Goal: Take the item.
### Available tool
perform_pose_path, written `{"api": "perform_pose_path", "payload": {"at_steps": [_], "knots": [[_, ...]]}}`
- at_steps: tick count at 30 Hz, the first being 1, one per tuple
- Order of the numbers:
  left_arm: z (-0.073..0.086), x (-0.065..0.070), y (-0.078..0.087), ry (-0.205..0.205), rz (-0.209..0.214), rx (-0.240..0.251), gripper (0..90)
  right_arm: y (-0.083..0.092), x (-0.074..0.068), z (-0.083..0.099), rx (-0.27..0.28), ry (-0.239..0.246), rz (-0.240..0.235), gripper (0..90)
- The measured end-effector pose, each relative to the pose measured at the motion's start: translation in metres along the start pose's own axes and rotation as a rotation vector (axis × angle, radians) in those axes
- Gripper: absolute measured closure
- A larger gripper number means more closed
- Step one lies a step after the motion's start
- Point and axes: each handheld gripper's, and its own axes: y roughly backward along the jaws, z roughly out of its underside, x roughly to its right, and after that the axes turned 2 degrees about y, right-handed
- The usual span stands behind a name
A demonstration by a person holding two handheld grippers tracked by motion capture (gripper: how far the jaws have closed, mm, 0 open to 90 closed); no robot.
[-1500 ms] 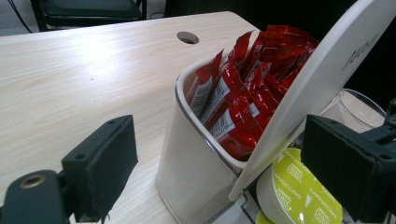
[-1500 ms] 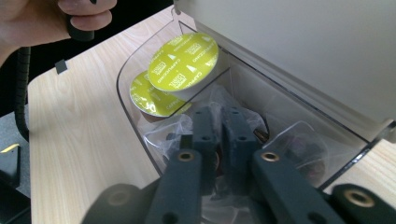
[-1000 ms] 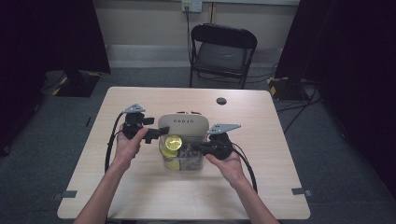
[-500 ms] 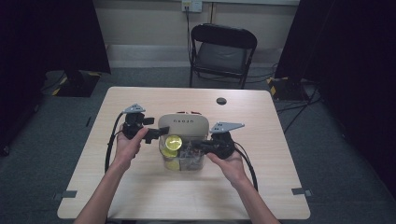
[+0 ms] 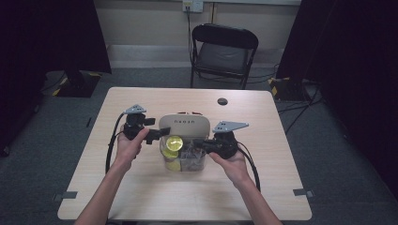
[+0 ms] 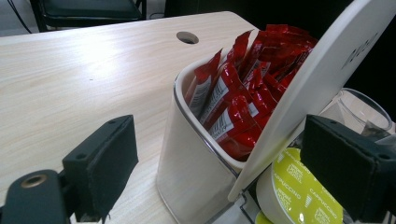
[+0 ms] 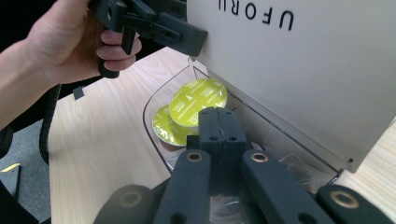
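Inside, red sachets (image 6: 243, 88) fill the cream bin (image 6: 196, 158); left gripper (image 5: 157, 134) jaws spread, right gripper (image 7: 218, 122) jaws pressed together.

A black folding metal chair (image 5: 224, 51) is standing behind the pale wooden bench (image 5: 141, 192), facing it. Dark curtains (image 5: 51, 37) are hanging at both sides, and grey carpet (image 5: 338, 154) is covering the floor.

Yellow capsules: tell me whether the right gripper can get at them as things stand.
Probably yes. The raised lid leaves the clear box open, and the right gripper, fingers shut, sits just above the capsules with nothing between; it must open first.
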Motion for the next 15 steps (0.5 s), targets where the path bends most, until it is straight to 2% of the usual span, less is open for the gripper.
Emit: {"api": "perform_pose_path", "payload": {"at_steps": [12, 15], "knots": [[0.0, 0.0, 0.0, 0.0, 0.011, 0.005, 11.3, 0.007, -0.001, -0.004, 0.014, 0.001, -0.002, 90.0], [0.0, 0.0, -0.001, 0.002, 0.012, 0.006, 11.2, 0.014, -0.001, -0.007, 0.034, 0.0, 0.004, 90.0]]}}
